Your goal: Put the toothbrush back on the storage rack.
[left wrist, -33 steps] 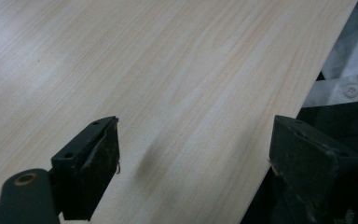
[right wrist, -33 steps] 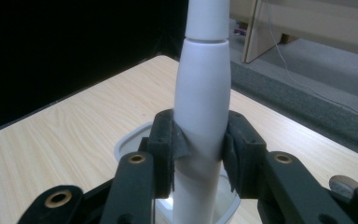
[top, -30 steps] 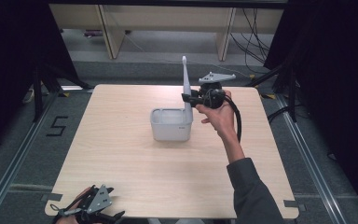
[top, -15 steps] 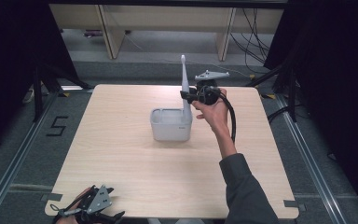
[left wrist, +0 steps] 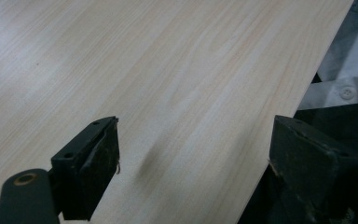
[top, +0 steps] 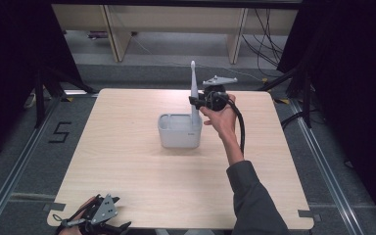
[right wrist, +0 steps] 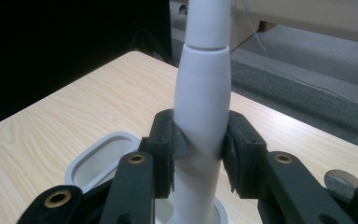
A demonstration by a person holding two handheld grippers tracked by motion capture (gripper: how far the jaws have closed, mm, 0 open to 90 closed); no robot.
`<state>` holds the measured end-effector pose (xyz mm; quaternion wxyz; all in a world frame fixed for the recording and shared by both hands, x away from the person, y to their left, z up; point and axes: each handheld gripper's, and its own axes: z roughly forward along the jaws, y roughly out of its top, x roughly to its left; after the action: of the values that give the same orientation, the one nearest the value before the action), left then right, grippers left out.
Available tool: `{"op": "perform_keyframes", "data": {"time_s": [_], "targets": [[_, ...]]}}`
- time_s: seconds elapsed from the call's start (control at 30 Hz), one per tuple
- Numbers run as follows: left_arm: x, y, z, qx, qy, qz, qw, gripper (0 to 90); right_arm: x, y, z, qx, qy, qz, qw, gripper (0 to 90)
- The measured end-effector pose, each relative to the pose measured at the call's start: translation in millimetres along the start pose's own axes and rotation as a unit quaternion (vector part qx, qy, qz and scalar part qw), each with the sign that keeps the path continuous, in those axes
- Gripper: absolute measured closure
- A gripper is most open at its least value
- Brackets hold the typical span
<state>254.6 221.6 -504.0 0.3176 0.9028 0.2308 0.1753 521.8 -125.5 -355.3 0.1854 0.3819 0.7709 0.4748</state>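
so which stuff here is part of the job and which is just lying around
In the job:
- white toothbrush-like handle, upright, lower end in the holder
- grey holder
- right tongs, shut on the handle

Just about:
- left tongs, open over the table's near edge
- wooden table
- cables on the floor behind

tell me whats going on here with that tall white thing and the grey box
A person's right gripper is clamped on a tall white electric toothbrush, holding it upright with its lower end in one round opening of a grey holder near the middle of the wooden table. The holder's oblong slot beside it looks empty. The left gripper rests at the table's near left corner, jaws open, holding nothing.
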Motion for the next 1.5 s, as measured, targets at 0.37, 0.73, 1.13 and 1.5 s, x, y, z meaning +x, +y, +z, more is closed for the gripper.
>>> {"op": "perform_keyframes", "data": {"time_s": [0.37, 0.73, 1.13, 1.5], "targets": [[-0.6, 0.1, 0.2, -0.002, 0.002, -0.002, 1.0000, 15.8, -2.0, -13.6, 9.9, 0.022, -0.009, -0.011, 0.9997, 66.5], [-0.5, 0.1, 0.2, -0.002, 0.003, -0.001, 1.0000, 15.9, -1.5, -27.3, 19.5, 0.044, -0.022, -0.017, 0.9986, 66.5], [-0.7, 0.1, 0.4, -0.002, 0.002, -0.001, 1.0000, 15.8, -2.0, -37.5, 24.2, 0.073, -0.022, -0.006, 0.9971, 66.5], [0.8, 0.9, -1.7, 0.015, -0.008, 0.006, 0.9998, 15.8, -2.2, -40.7, 28.1, 0.078, -0.022, -0.020, 0.9965, 66.7]]}}
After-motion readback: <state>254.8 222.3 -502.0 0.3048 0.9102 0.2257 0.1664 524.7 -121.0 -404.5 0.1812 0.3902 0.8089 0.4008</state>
